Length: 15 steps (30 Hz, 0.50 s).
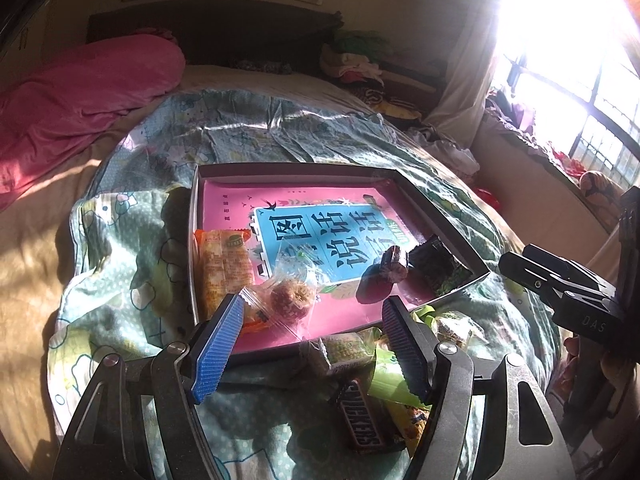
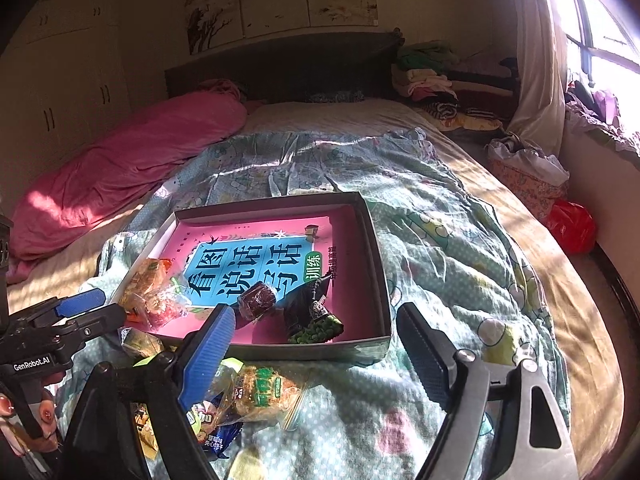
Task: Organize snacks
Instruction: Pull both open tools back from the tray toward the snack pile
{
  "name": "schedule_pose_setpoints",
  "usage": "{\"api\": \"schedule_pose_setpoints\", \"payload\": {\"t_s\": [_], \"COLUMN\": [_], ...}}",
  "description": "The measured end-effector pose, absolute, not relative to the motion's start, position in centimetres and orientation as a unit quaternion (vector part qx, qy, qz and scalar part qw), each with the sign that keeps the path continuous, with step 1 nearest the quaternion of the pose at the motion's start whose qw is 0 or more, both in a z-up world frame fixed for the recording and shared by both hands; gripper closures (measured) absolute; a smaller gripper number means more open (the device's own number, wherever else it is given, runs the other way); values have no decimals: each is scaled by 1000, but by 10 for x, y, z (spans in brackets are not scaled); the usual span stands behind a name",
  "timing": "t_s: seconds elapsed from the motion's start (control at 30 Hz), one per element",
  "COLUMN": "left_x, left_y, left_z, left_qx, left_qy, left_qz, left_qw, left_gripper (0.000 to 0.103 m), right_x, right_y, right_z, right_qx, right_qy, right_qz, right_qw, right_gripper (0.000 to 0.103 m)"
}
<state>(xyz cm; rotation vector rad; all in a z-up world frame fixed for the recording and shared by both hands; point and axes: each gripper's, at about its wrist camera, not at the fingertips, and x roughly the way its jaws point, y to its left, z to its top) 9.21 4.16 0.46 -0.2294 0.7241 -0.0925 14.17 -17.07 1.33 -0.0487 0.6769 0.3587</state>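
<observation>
A shallow box (image 1: 296, 169) with a pink and blue printed bottom lies on the quilt. Inside it are an orange packet (image 1: 224, 272), a clear-wrapped round pastry (image 1: 290, 300), a dark wrapped sweet (image 1: 390, 266) and a dark pea packet (image 1: 440, 268). My left gripper (image 1: 314, 306) stands open over the box's near edge, holding nothing. In front of the box lie a Snickers bar (image 1: 362, 416) and green packets (image 1: 394, 376). My right gripper (image 2: 316, 314) is open and empty above the near rim, with the sweet (image 2: 258, 300) and pea packet (image 2: 316, 312) just beyond it.
A green-labelled clear packet (image 2: 264, 388) and a blue one (image 2: 218, 436) lie on the quilt by the right gripper. A pink blanket (image 2: 132, 168) covers the bed's left side. Clothes (image 2: 428, 76) are piled by the headboard. A red bag (image 2: 570, 230) sits on the floor to the right.
</observation>
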Motion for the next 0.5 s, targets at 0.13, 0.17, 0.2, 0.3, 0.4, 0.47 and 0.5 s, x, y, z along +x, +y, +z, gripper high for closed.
{"api": "schedule_pose_setpoints", "payload": {"t_s": [0.13, 0.17, 0.2, 0.3, 0.4, 0.47, 0.5], "left_x": [87, 86, 85, 83, 80, 78, 78], "left_y": [38, 37, 36, 34, 32, 31, 31], "left_z": [8, 8, 8, 9, 10, 10, 11], "left_qx": [-104, -102, -100, -97, -97, -96, -96], "left_qy": [350, 350, 350, 351, 351, 351, 351], "left_qz": [-47, -48, -48, -49, -48, -47, -46], "left_qw": [930, 930, 930, 930, 930, 930, 930], "left_gripper": [29, 29, 29, 29, 29, 29, 29], "right_x": [138, 137, 136, 134, 131, 130, 129], "right_y": [-169, -168, -168, -168, -169, -170, -170], "right_z": [16, 16, 17, 20, 23, 24, 24], "right_qx": [-25, -25, -25, -23, -20, -20, -19], "right_qy": [326, 325, 325, 321, 318, 317, 317], "right_qz": [180, 181, 182, 184, 186, 188, 189], "right_qw": [928, 928, 928, 929, 929, 930, 929], "right_gripper": [18, 18, 18, 18, 18, 17, 17]}}
